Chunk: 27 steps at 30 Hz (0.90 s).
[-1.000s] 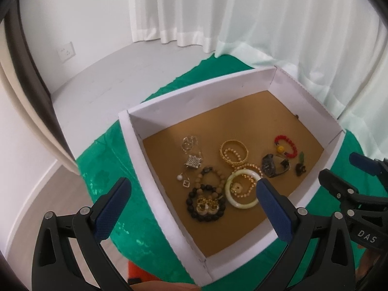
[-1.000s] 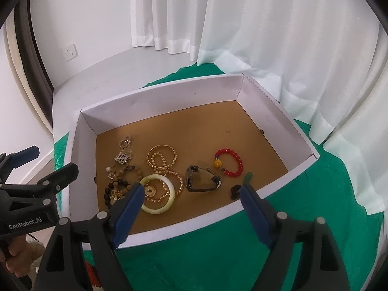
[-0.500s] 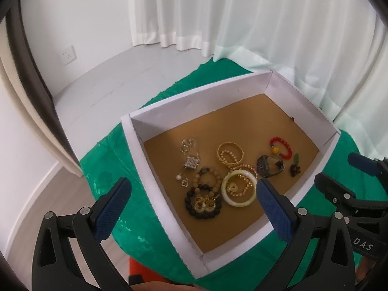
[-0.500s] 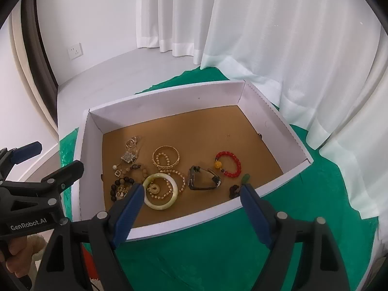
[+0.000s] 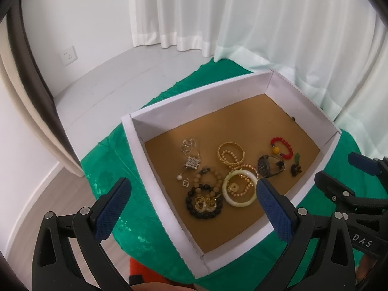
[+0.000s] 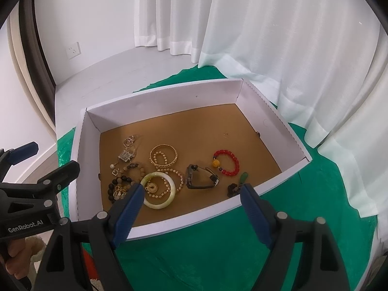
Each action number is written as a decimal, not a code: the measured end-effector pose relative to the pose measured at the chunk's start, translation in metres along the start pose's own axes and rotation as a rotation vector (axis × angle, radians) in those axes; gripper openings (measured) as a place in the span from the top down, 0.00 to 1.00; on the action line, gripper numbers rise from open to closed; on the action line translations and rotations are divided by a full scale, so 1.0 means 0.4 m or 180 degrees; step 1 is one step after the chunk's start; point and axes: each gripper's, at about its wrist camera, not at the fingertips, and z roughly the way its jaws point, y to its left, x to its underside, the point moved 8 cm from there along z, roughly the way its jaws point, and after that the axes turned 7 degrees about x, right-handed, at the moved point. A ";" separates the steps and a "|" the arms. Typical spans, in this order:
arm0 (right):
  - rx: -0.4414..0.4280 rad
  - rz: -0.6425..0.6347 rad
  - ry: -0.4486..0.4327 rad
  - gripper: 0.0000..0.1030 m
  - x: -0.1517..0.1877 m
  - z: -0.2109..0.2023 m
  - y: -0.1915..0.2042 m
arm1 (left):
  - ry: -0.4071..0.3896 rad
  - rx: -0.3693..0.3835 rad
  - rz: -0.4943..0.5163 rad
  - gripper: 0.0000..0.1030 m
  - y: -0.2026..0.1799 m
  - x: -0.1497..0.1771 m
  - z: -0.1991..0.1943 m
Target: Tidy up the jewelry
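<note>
Jewelry sits loose on the brown floor of a white box (image 6: 155, 118) on a green cloth (image 6: 218, 242), all of it in the near half. Going left to right in our right wrist view: silver chains and a square pendant (image 6: 125, 155), a dark bead bracelet (image 6: 116, 189), a pale jade bangle (image 6: 158, 190) lying over a pearl string, a gold bangle (image 6: 163, 157) behind it, a watch (image 6: 200, 178) with its strap running left to right, a red bead bracelet (image 6: 226, 162), and a small dark charm (image 6: 234, 188) by the near wall.

Our left gripper (image 5: 191, 194) has its fingers spread wide and holds nothing; the dark beads and jade bangle lie just ahead between them. Our right gripper (image 6: 191, 197) is likewise spread and empty, hovering over the near wall, with the watch straight ahead. We judge the left nearer the tangled cluster, the right nearer the watch and red beads. Whether this layout is sorted or awaits sorting, we cannot tell.
</note>
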 end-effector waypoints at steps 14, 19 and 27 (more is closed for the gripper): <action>0.0004 -0.0001 -0.0003 0.20 0.000 0.002 0.001 | 0.0008 -0.0007 -0.0001 0.01 0.003 0.004 0.003; 0.0014 0.0009 0.0006 0.20 0.004 0.012 0.000 | 0.0014 -0.0015 0.0005 0.01 0.005 0.005 0.004; 0.0016 0.0013 0.0006 0.20 0.005 0.015 -0.005 | -0.0025 0.0014 0.0008 0.01 0.001 0.007 0.005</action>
